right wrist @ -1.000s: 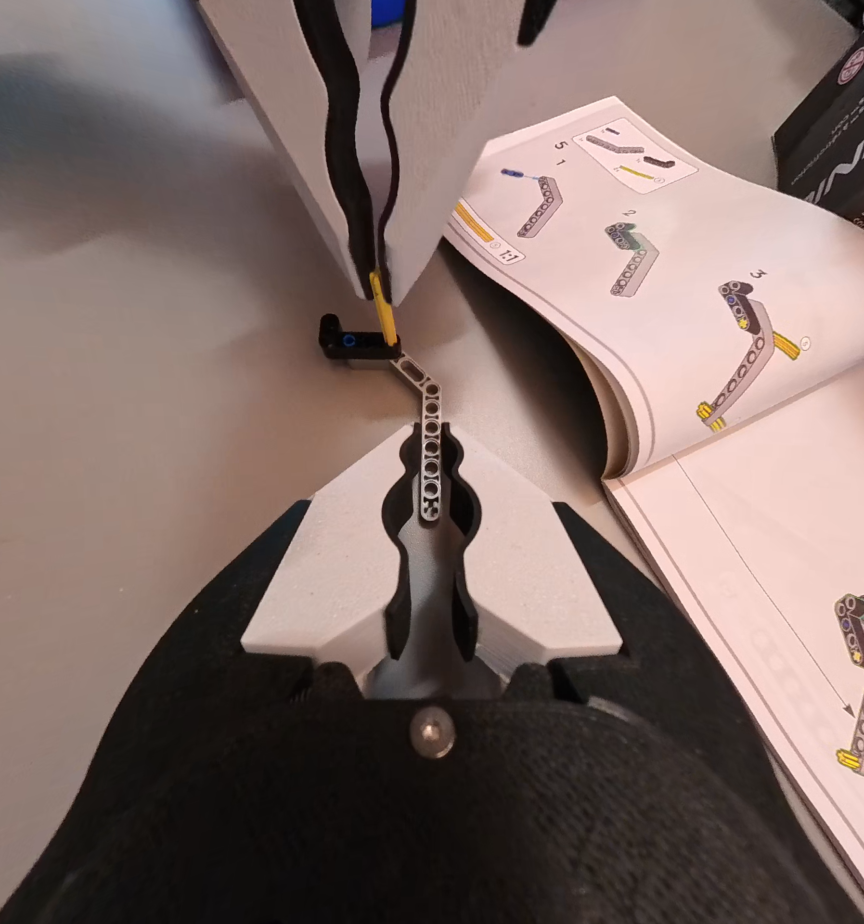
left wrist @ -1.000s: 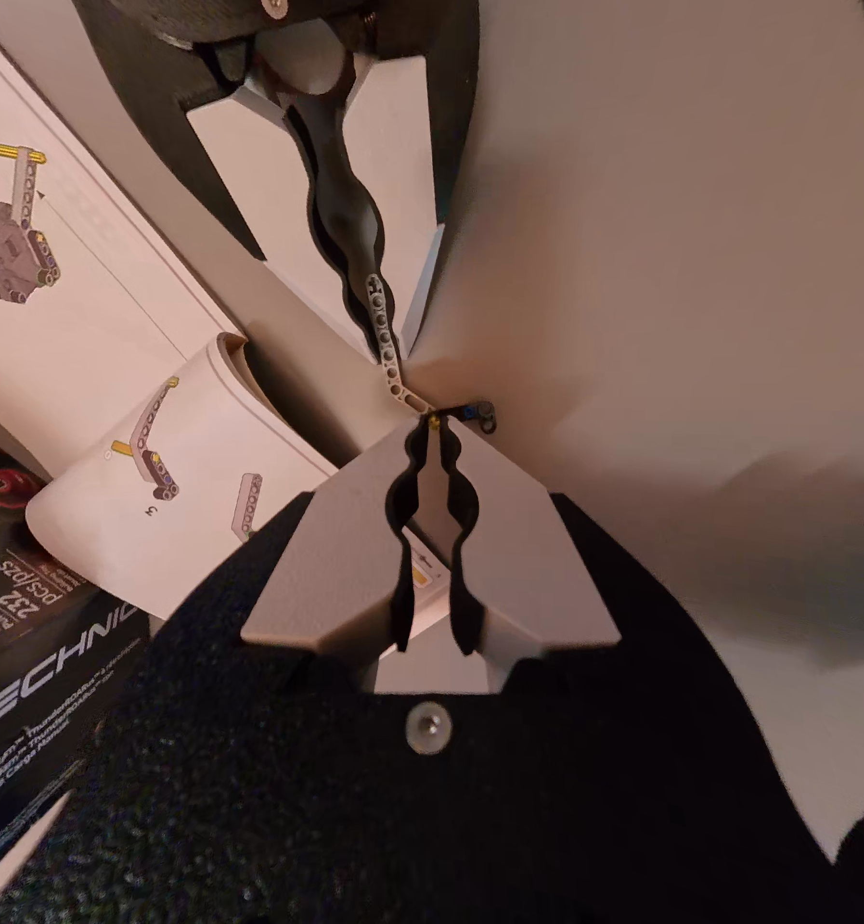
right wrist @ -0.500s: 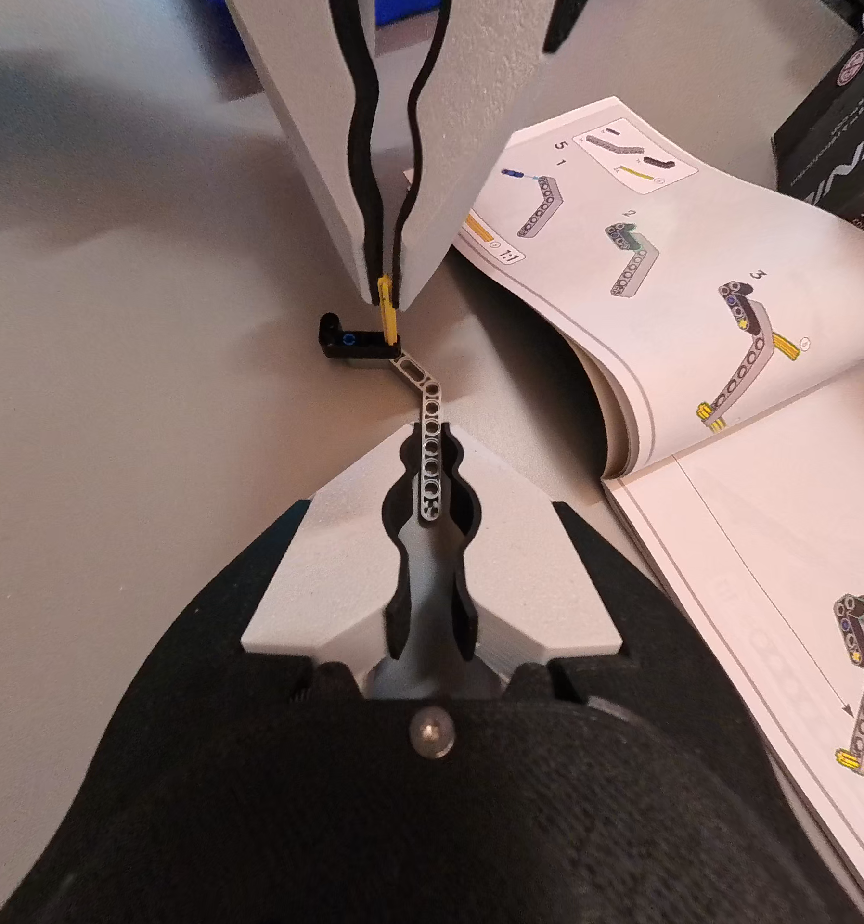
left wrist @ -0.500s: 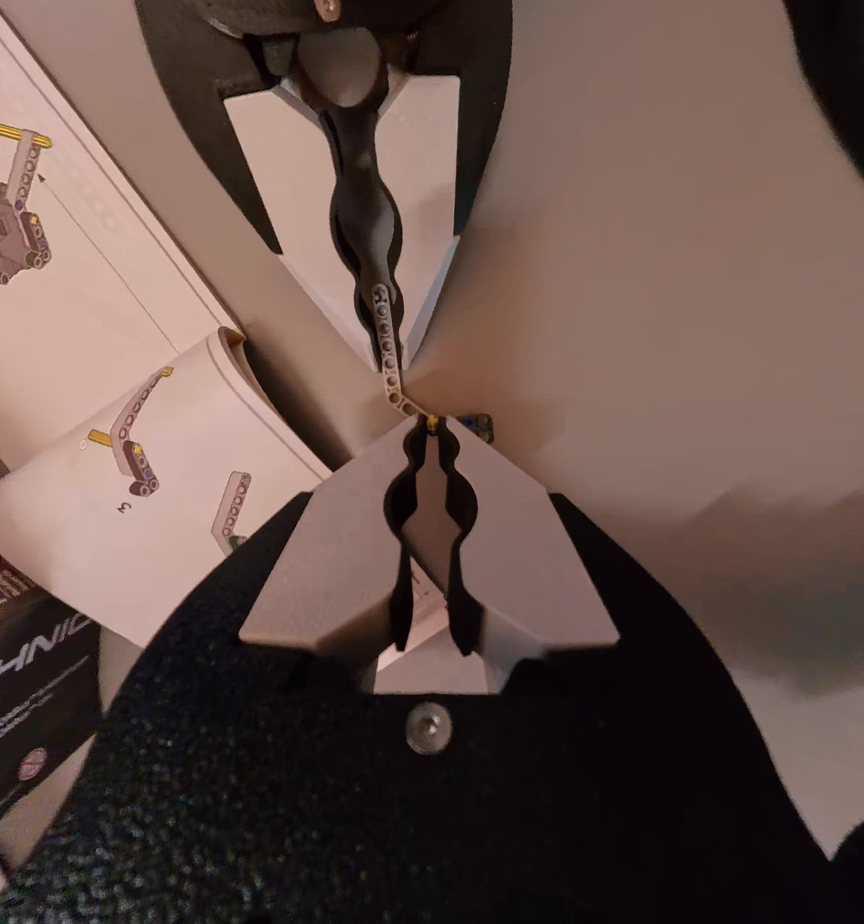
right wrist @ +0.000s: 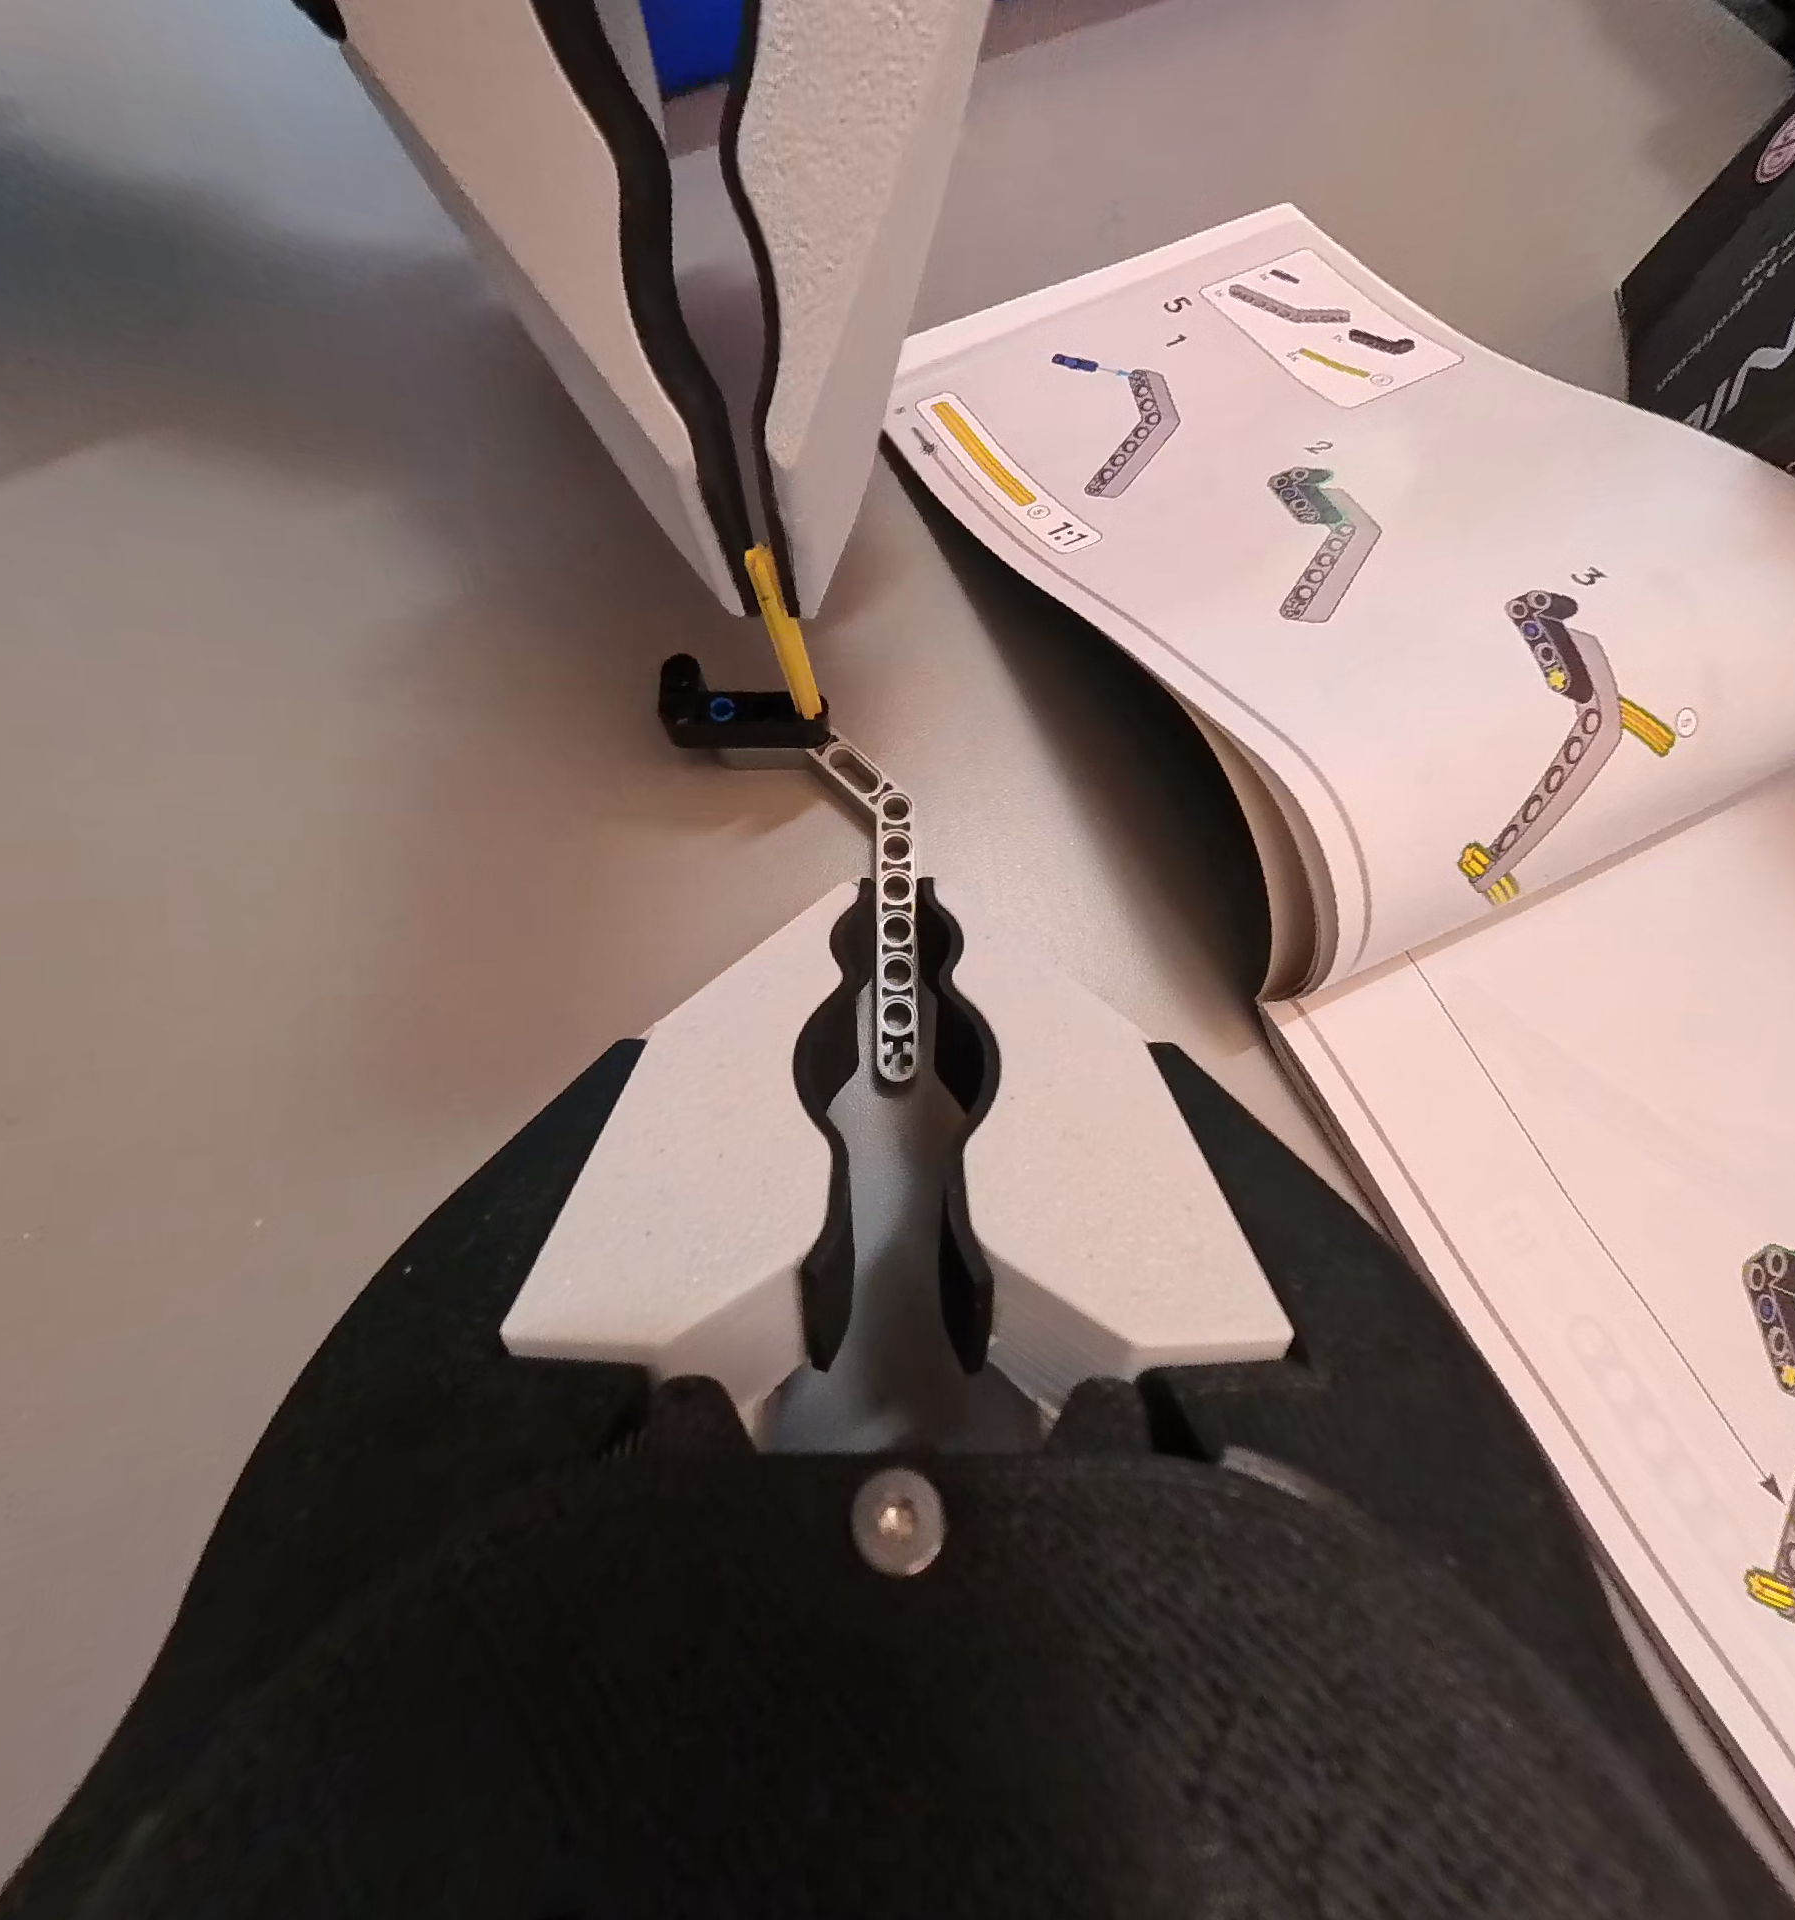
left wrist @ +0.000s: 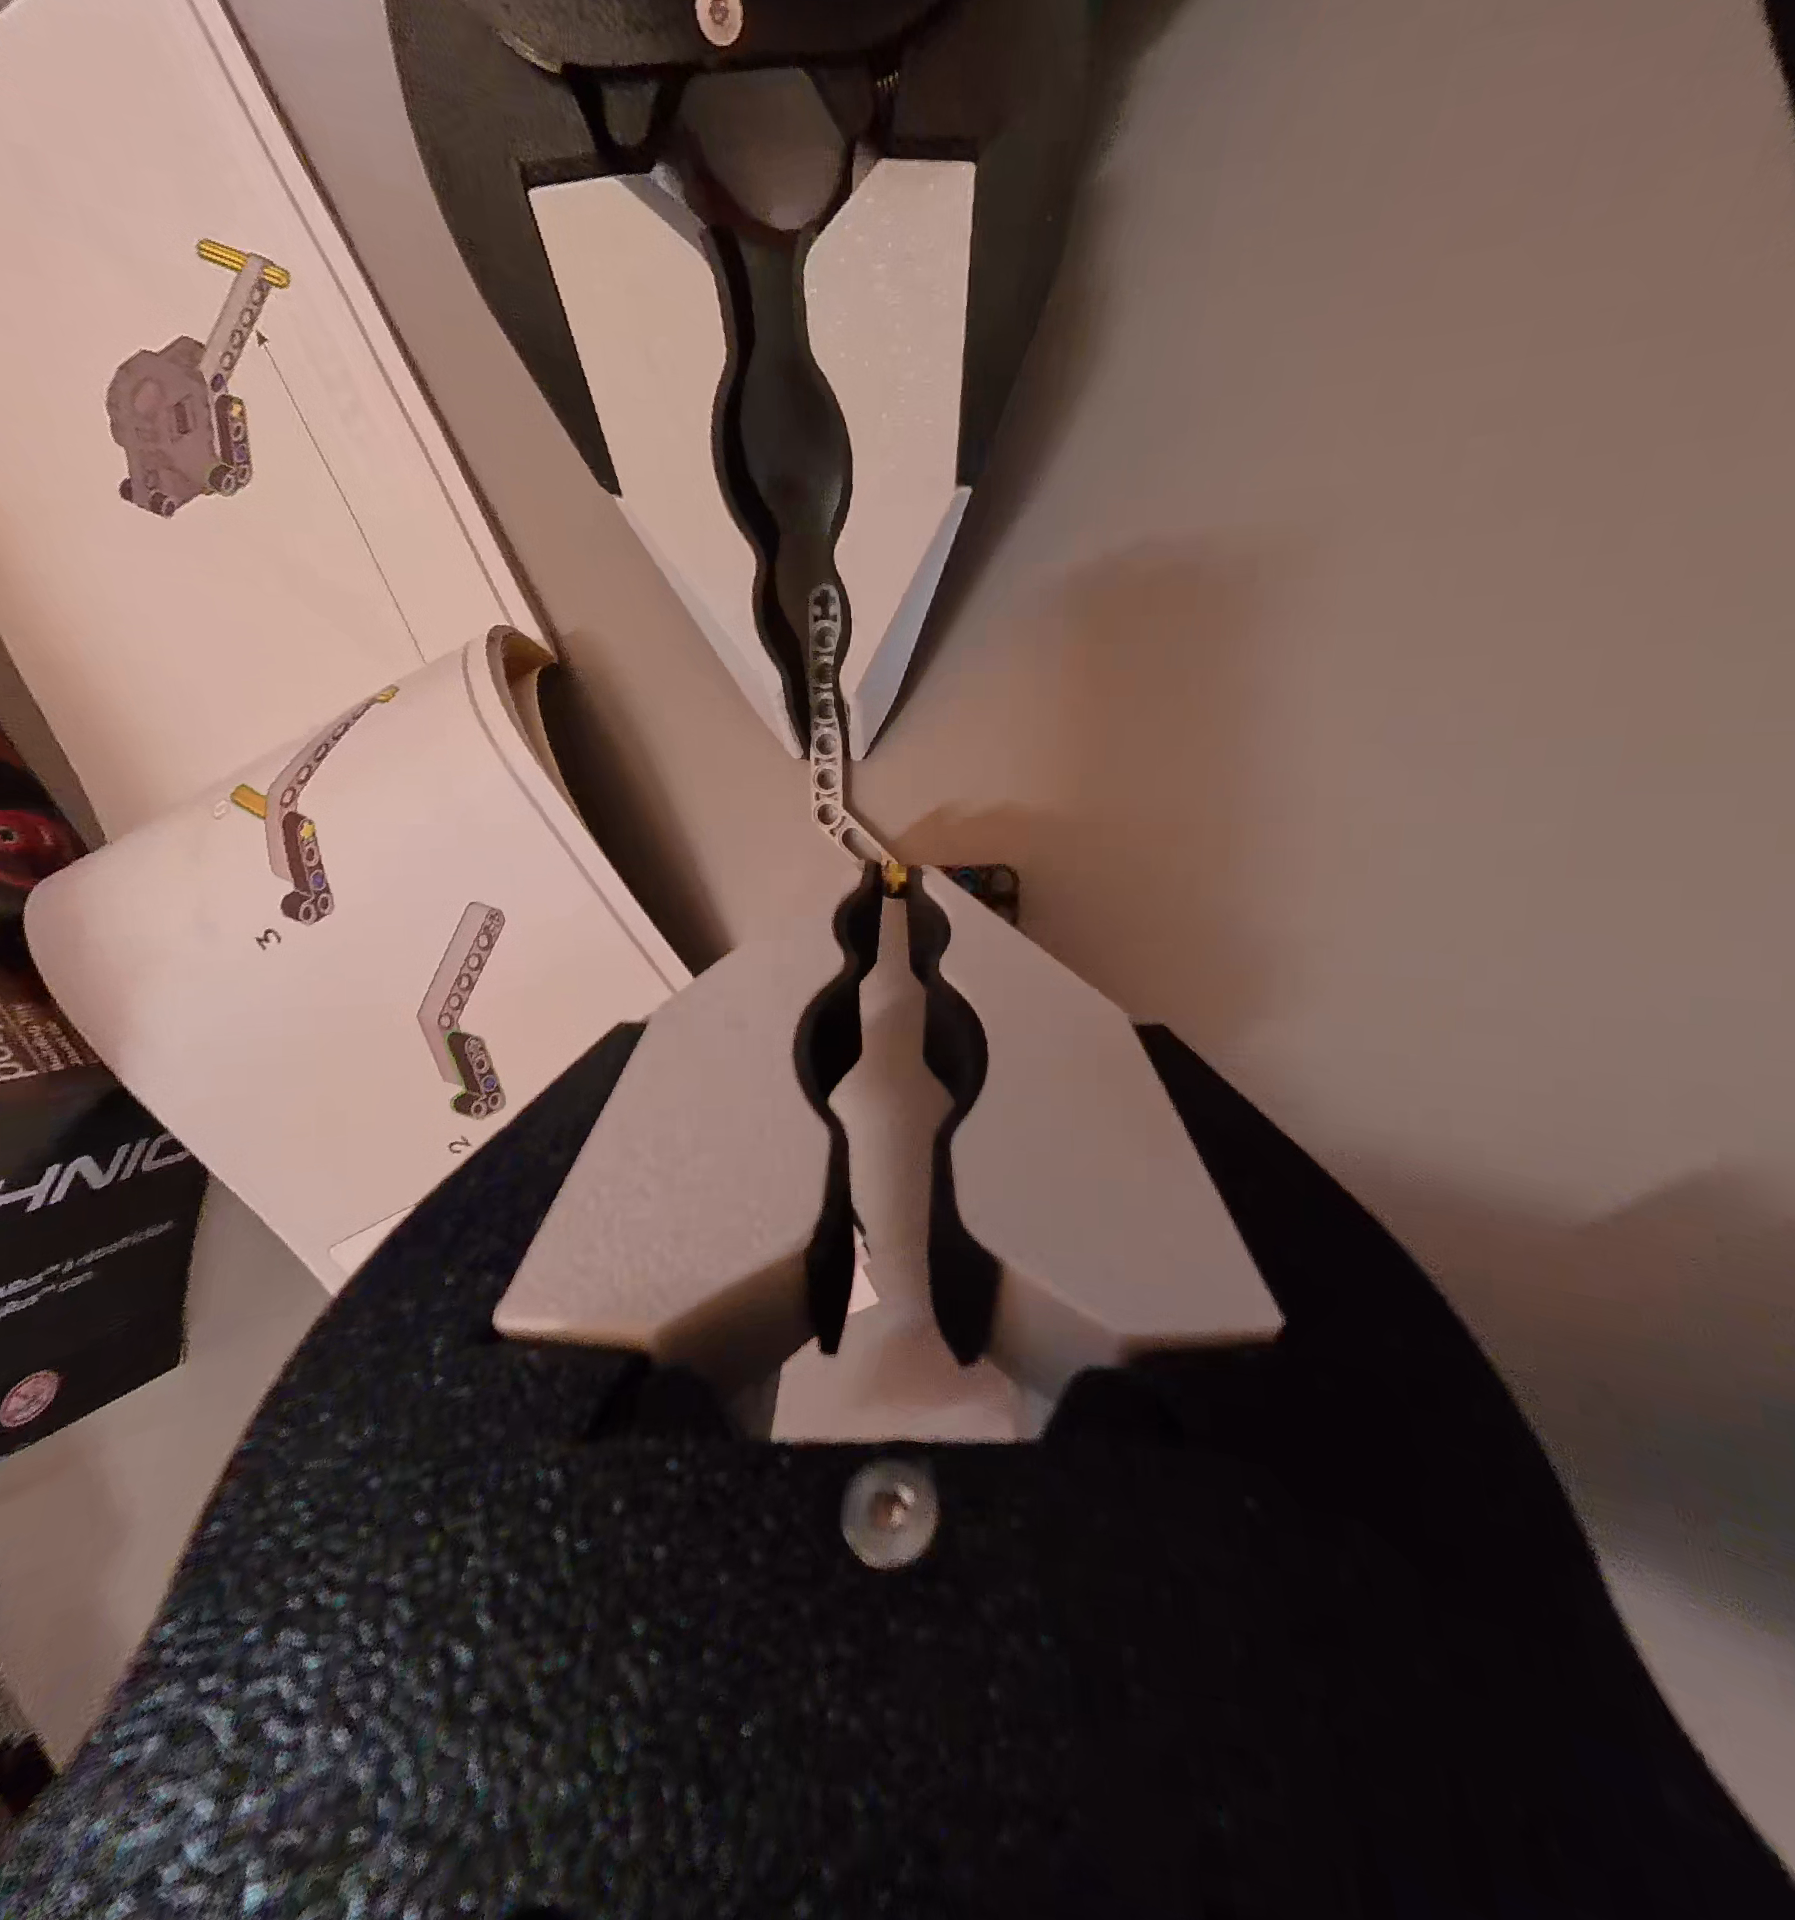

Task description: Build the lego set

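A grey bent lego beam (right wrist: 895,935) lies low over the grey table, and my right gripper (right wrist: 893,896) is shut on its straight end. A black L-shaped piece (right wrist: 732,722) with a blue pin sits on the beam's far end. My left gripper (right wrist: 768,603) comes down from above, shut on a yellow axle (right wrist: 789,649) whose lower tip touches the black piece's end. In the left wrist view my left gripper (left wrist: 891,888) hides most of the axle (left wrist: 895,878); the beam (left wrist: 831,727) runs into the right gripper (left wrist: 828,743) opposite.
An open instruction booklet (right wrist: 1392,582) lies just right of the parts; it also shows in the left wrist view (left wrist: 280,935). A black lego box (right wrist: 1766,260) stands behind the booklet. Bare grey table (right wrist: 249,831) stretches to the left. The left gripper's tips are roughly 5 centimetres from the right gripper's.
My left gripper has swung a little to the right and more upright. The axle's tip stays at the black piece. The right gripper and beam have barely moved.
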